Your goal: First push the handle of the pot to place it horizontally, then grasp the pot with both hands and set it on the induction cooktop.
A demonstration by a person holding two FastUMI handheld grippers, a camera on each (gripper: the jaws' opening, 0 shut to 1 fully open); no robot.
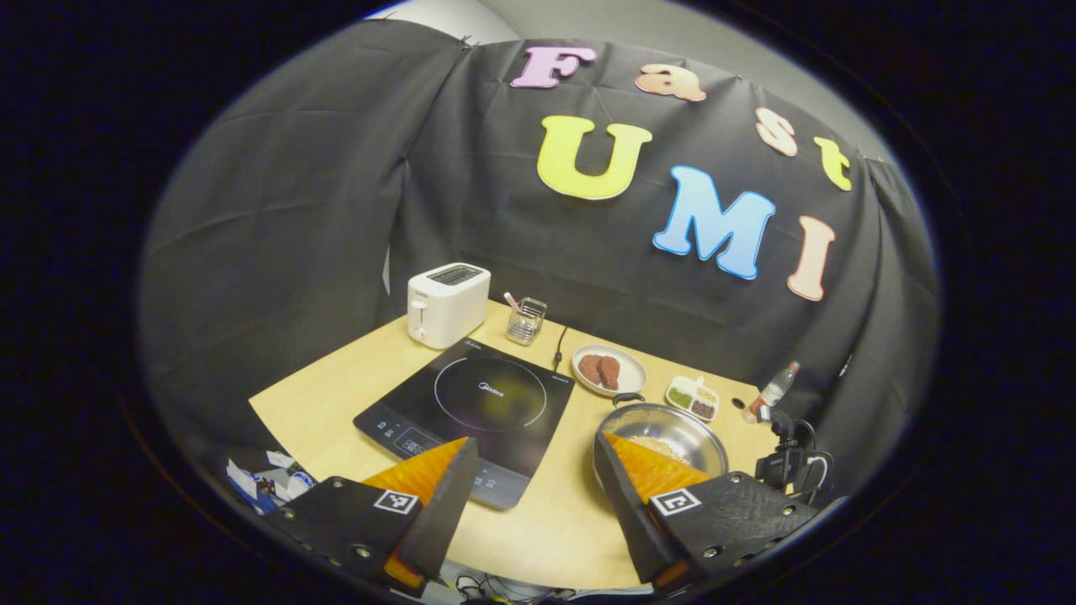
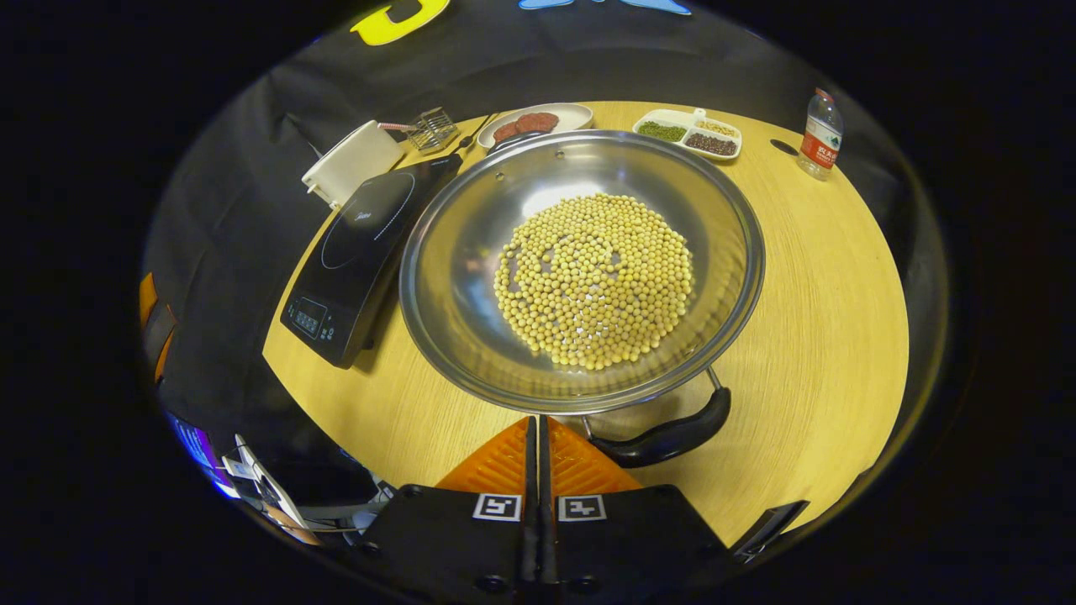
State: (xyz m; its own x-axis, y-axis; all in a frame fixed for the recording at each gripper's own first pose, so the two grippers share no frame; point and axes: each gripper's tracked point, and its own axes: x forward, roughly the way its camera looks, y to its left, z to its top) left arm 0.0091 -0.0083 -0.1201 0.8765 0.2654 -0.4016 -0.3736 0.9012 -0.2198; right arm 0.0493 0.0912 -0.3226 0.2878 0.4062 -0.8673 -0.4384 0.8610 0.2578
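Holding my left tool (image 1: pixel 531 470) high over the near edge of the surface (image 1: pixel 538 529), I am keeping its fingers spread wide, gripping nothing. Through the gap I am seeing the black cooktop (image 1: pixel 471 412) lying flat, and to its right the steel pot (image 1: pixel 664 428) sitting on the wood beside it, not on the cooktop. Behind them a white toaster (image 1: pixel 447 304), a small wire basket (image 1: pixel 526 321), a plate of brown pieces (image 1: pixel 609 370), a divided dish (image 1: pixel 693 397) and a bottle (image 1: pixel 773 391) are standing along the back.

I am hovering my right tool (image 2: pixel 538 445) just short of the pot's (image 2: pixel 471 277) near rim, its fingers pressed together with nothing between them. The pot is holding a round bed of pale beans (image 2: pixel 593 279). Its black handle (image 2: pixel 672 433) is lying just to the right of my fingertips, curving along below the rim; I cannot tell whether they are touching. The cooktop (image 2: pixel 357 252) is lying to the pot's left.
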